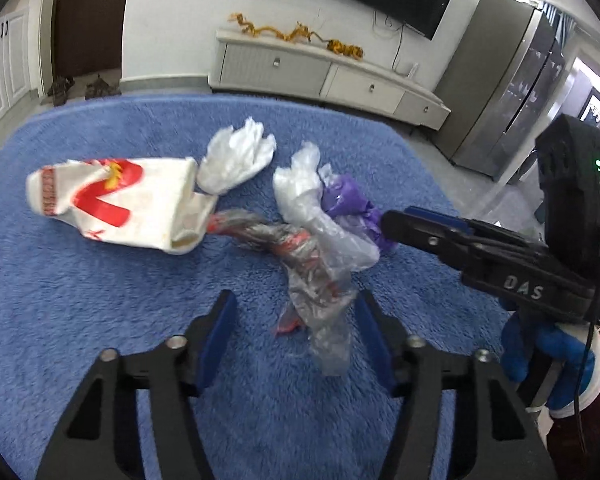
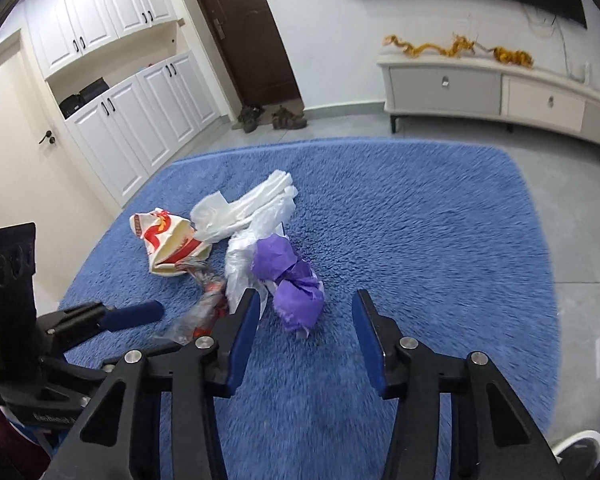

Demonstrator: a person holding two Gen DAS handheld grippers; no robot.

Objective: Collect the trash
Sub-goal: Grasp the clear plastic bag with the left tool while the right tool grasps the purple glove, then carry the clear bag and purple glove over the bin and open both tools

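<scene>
A heap of trash lies on the blue rug [image 1: 80,300]. It holds a crushed white paper bag with red print [image 1: 112,196] [image 2: 168,240], a white plastic bag [image 1: 236,156] [image 2: 252,204], a clear plastic bag [image 1: 320,216], a clear wrapper with red print [image 1: 300,260] [image 2: 208,300] and a purple crumpled wad [image 1: 352,204] [image 2: 296,292]. My left gripper [image 1: 296,320] is open low over the rug, with the tail of the clear wrapper beside its right finger. My right gripper [image 2: 306,320] is open, with the purple wad between its fingers and apart from both pads.
A low TV cabinet [image 2: 500,92] stands along the far wall under a wall screen. Shoes [image 2: 268,118] lie before a dark door, white cupboards [image 2: 140,120] stand to the left, and a grey cabinet [image 1: 500,92] stands at the right. A blue-gloved hand [image 1: 548,360] holds the right gripper.
</scene>
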